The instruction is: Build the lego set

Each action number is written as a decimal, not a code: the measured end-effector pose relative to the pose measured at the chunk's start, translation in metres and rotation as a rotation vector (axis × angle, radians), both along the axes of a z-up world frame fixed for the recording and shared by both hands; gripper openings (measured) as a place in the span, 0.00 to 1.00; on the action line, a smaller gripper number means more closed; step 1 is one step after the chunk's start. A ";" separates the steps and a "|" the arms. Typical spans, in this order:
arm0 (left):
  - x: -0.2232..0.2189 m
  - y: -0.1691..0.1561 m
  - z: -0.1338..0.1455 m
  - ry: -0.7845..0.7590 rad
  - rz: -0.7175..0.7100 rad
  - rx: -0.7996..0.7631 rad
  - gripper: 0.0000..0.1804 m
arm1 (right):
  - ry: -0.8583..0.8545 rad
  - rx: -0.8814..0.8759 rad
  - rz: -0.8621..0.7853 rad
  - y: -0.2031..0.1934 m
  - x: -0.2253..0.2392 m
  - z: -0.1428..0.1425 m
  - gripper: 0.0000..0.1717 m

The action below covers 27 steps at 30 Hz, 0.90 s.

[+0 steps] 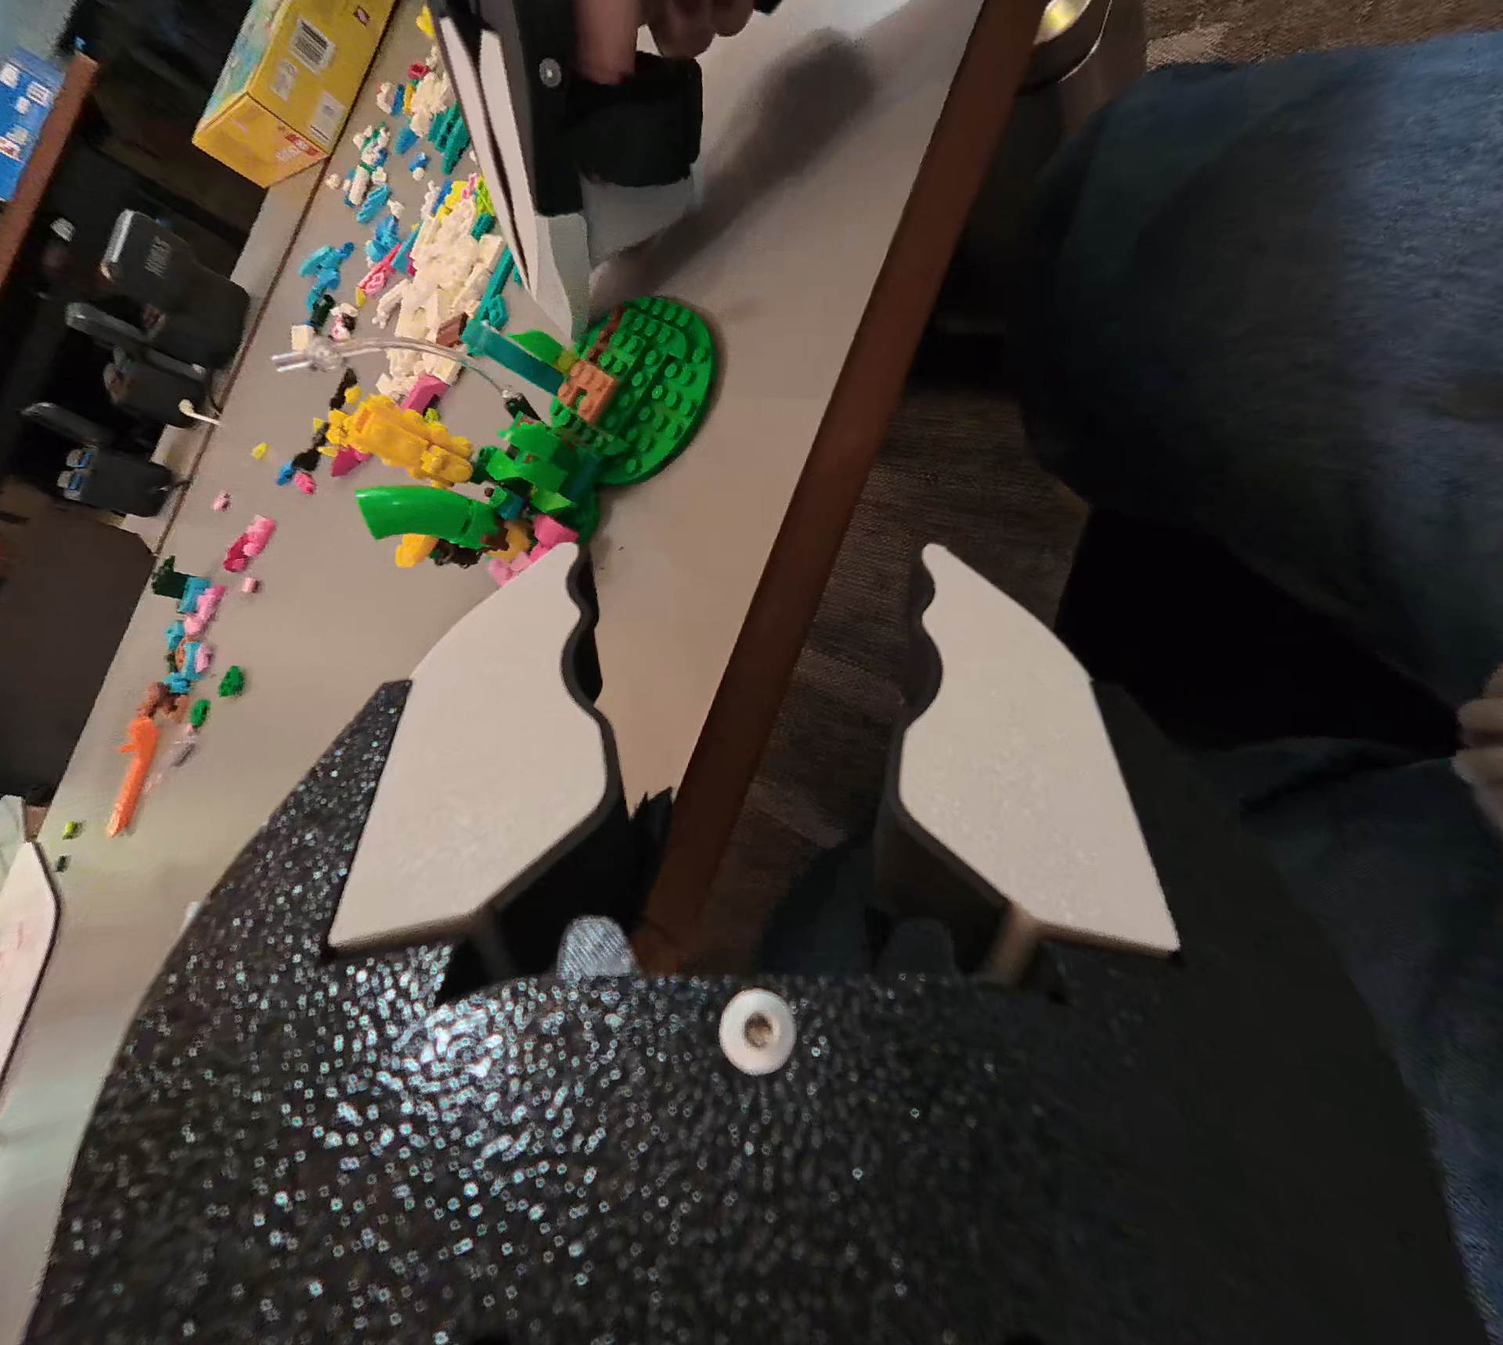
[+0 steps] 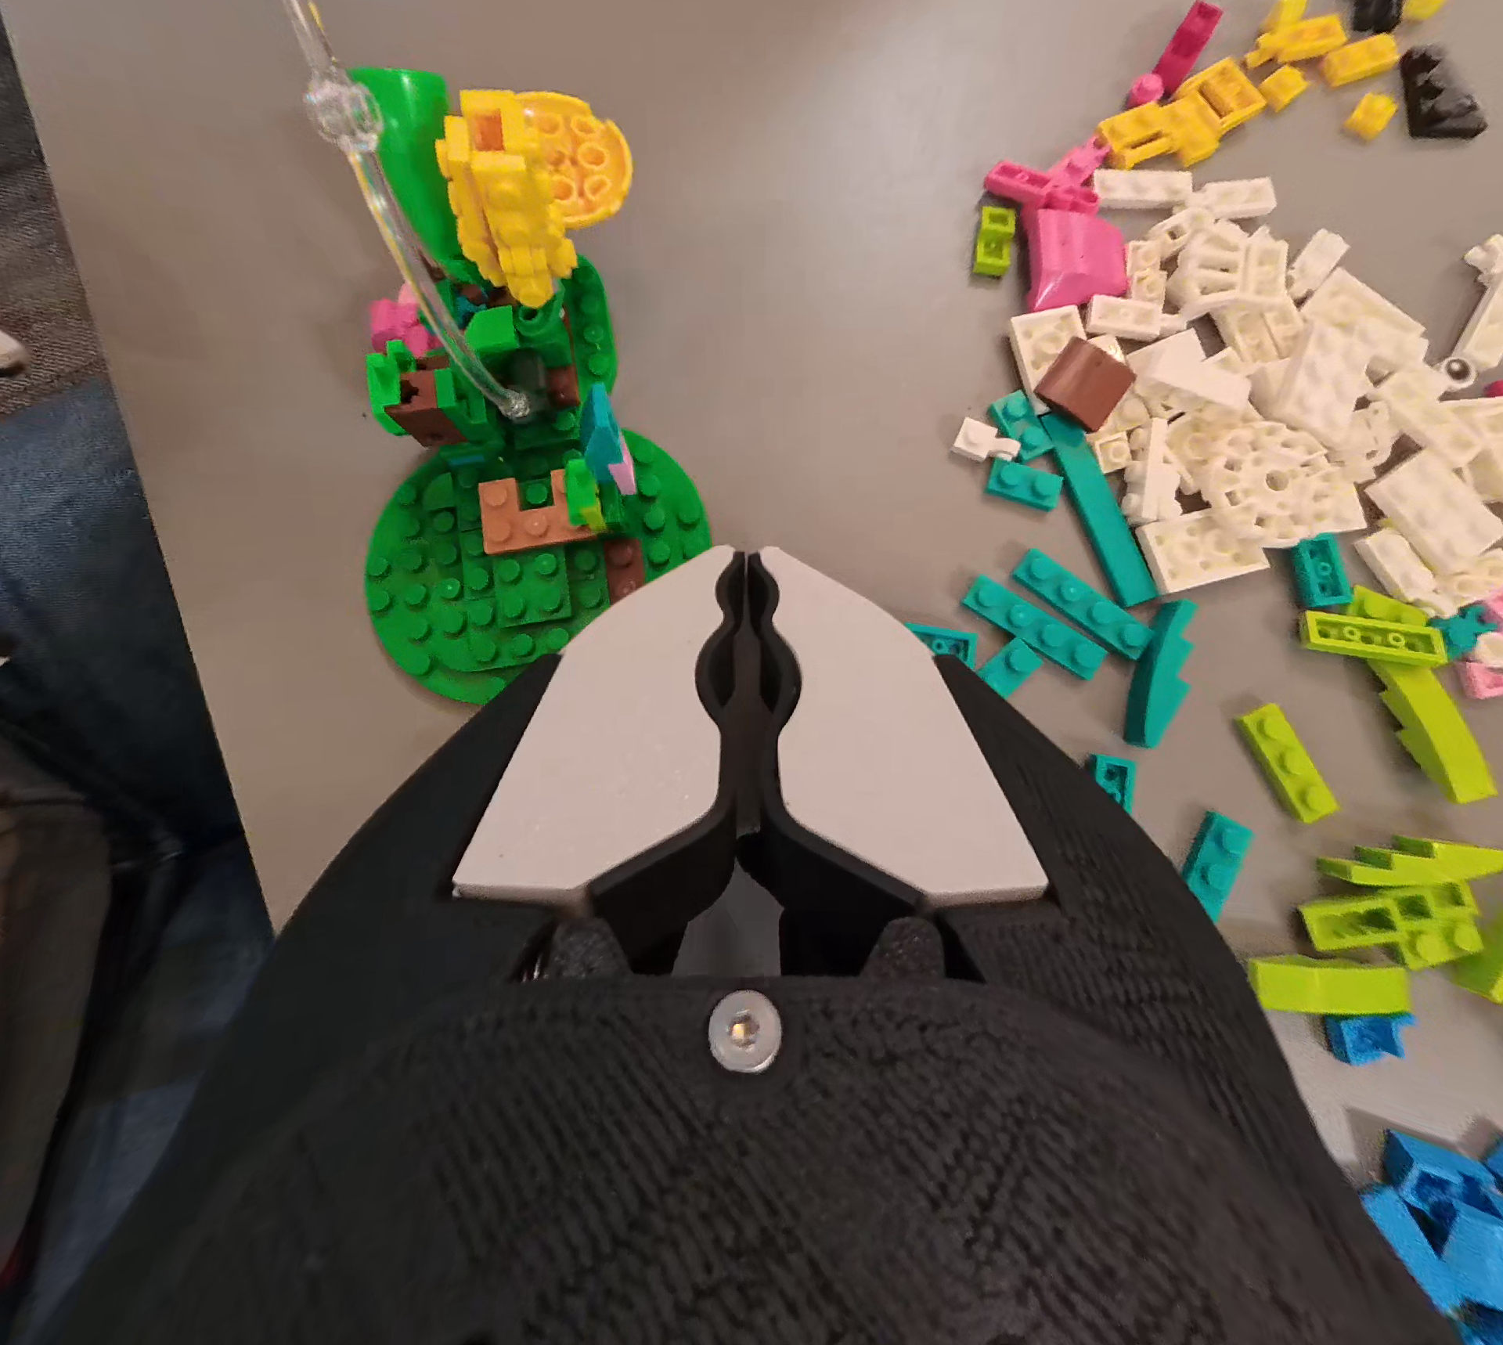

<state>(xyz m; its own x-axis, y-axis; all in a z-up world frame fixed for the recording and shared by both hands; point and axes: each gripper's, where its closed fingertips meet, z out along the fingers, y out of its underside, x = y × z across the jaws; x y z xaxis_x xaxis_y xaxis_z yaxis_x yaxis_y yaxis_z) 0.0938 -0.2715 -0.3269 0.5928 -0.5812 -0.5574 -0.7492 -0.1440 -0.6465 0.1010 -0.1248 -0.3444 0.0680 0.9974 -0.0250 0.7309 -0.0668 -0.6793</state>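
Grey table (image 1: 756,297) in left wrist view: left gripper (image 1: 752,558) w/ jaws spread wide, nothing between them, straddling the table's brown edge (image 1: 813,492). Just ahead sits a green brick build (image 1: 634,395). Right gripper (image 1: 573,305) points down at the build's far rim.

Right wrist view: right gripper (image 2: 746,558) clenched, pads meeting on nothing, just beside the build (image 2: 488,574). Loose bricks (image 2: 1236,411) piled to the right.

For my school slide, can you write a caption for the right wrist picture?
Shut hand-held gripper poised above a round green studded brick baseplate, with loose white plastic bricks piled beside it on the grey table.
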 end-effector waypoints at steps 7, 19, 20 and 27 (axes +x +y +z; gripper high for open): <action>-0.005 0.000 -0.001 0.196 -0.074 0.151 0.32 | -0.003 0.016 0.082 -0.016 -0.008 0.000 0.00; -0.031 0.003 -0.016 0.345 -0.070 0.165 0.30 | -0.020 0.081 0.148 -0.025 -0.010 0.002 0.01; -0.033 0.003 -0.016 0.342 -0.072 0.162 0.30 | -0.009 0.086 0.147 -0.025 -0.006 0.003 0.03; -0.023 0.001 -0.012 0.230 -0.183 0.082 0.44 | 0.104 -0.047 0.282 -0.064 0.019 0.012 0.19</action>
